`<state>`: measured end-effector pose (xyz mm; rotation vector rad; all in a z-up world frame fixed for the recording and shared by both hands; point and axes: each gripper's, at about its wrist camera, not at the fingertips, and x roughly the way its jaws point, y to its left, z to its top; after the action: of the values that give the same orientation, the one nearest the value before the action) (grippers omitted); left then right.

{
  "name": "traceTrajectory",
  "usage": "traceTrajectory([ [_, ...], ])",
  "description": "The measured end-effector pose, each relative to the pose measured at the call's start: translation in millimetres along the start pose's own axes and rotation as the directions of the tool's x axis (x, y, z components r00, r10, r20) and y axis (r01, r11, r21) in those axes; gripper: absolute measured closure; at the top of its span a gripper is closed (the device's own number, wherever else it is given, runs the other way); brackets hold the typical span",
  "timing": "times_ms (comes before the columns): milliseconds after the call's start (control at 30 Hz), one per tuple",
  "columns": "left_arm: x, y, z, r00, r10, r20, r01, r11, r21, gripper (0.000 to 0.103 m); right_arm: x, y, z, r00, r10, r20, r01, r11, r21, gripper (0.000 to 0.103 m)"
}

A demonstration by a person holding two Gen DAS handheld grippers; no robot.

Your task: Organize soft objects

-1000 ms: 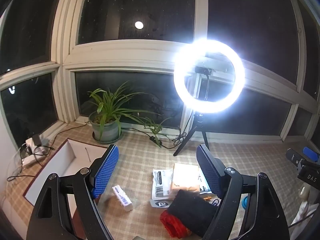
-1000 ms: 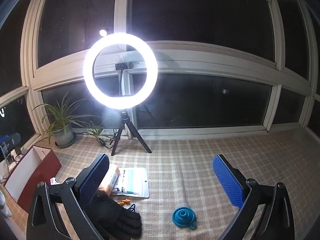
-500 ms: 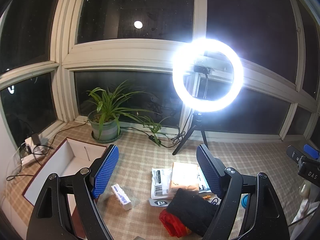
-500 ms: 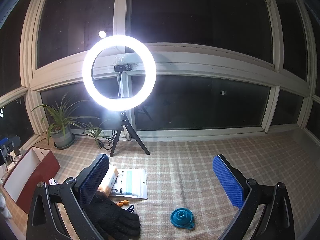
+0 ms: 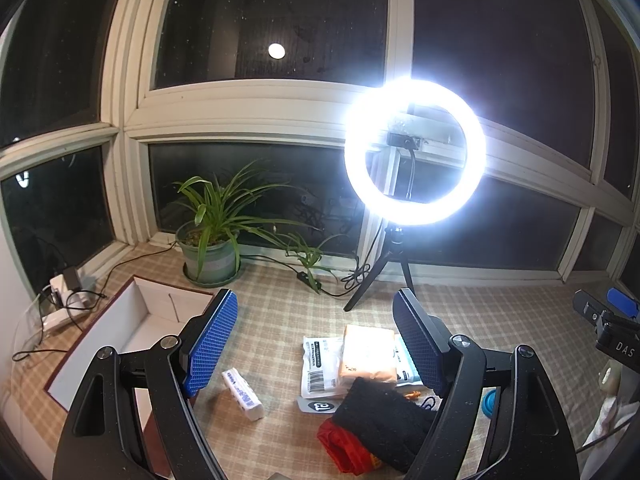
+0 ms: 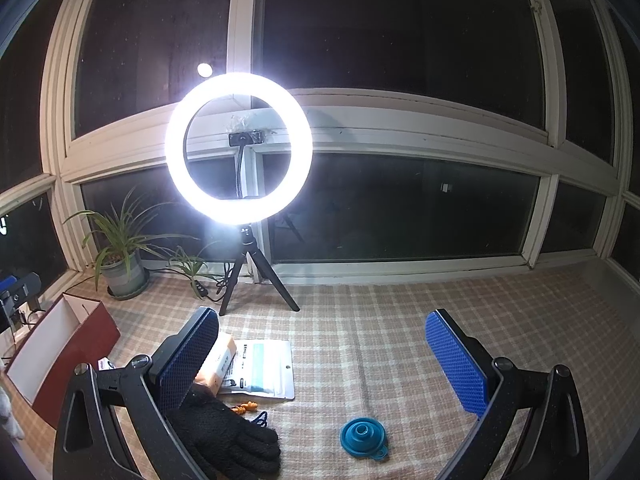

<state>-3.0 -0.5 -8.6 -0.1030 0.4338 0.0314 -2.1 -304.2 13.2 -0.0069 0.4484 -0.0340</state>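
left gripper: jaws spread wide, nothing between the pads, held above the checked cloth. right gripper: likewise released, empty. black knit glove lies flat on the cloth at the lower left of the right view, just under the left finger; in the left view it partly covers a red item. orange pack rests on white pouches just beyond the glove. small tissue pack sits near the open box. blue funnel sits apart, to the right.

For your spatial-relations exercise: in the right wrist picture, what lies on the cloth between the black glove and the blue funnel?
Only bare checked cloth separates the black glove from the blue funnel, right wrist view.
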Motion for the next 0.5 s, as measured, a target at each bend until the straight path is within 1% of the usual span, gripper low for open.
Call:
traceTrajectory([
  [500,0.3,-2.0,0.2,1.0,-0.003,-0.004,0.003,1.0,0.0,0.023,2.3,-1.4,1.7,1.0,-0.001,0.002,0.001,1.0,-0.008,0.001],
])
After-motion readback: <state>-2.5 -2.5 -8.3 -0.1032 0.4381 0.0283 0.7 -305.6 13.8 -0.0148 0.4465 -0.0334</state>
